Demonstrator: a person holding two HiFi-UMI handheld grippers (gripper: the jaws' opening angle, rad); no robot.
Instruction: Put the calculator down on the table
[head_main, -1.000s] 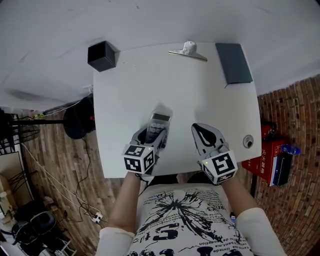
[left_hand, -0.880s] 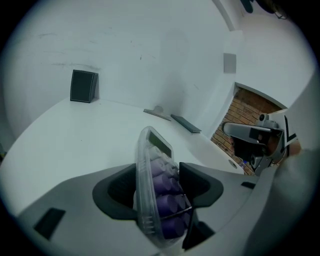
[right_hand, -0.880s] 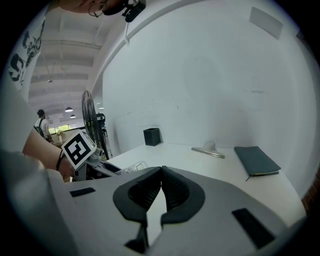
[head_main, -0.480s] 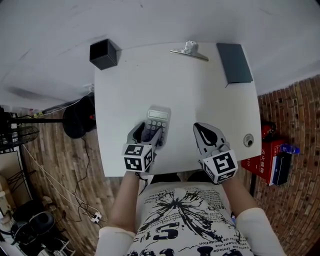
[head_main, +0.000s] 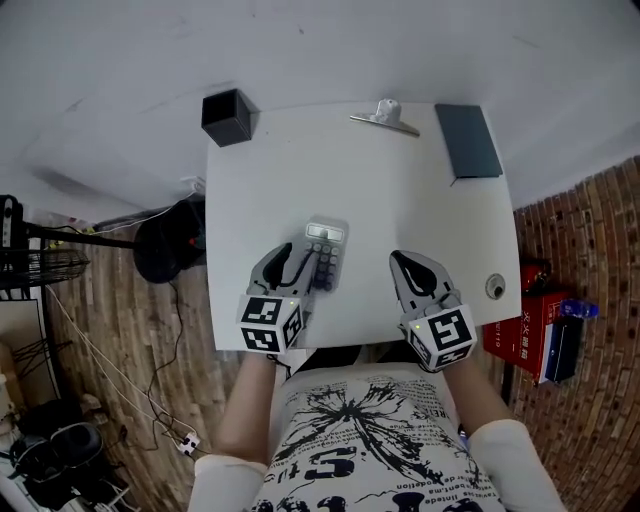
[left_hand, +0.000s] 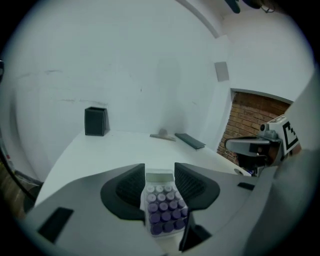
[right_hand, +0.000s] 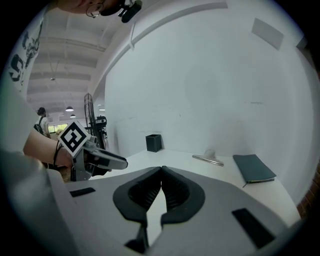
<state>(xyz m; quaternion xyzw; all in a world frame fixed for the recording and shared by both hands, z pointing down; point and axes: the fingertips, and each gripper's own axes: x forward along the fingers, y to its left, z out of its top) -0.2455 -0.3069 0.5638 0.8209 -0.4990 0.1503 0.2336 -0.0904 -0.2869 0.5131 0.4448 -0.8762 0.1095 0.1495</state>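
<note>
The grey calculator (head_main: 322, 256) with purple keys lies flat on the white table (head_main: 380, 190) near its front edge. My left gripper (head_main: 290, 258) hovers just above its near left side. In the left gripper view the calculator (left_hand: 161, 202) shows through the gap of the left gripper (left_hand: 159, 168). The jaws are closing, and the pads do not press on it. To the right my right gripper (head_main: 400, 258) hangs over bare table. Its jaws are shut tip to tip with nothing between them, as the right gripper (right_hand: 161, 169) view shows.
A black cube box (head_main: 228, 117) stands at the far left corner. At the far edge lie a metal clip (head_main: 385, 113) and a dark notebook (head_main: 467, 140). A round grommet (head_main: 496, 287) sits near the right edge. A red box (head_main: 528, 322) is on the floor to the right.
The calculator, tilted in the left gripper a second ago, now lies flat on the table. The left gripper has let go, risen and pulled back a little. The right gripper has barely moved.
</note>
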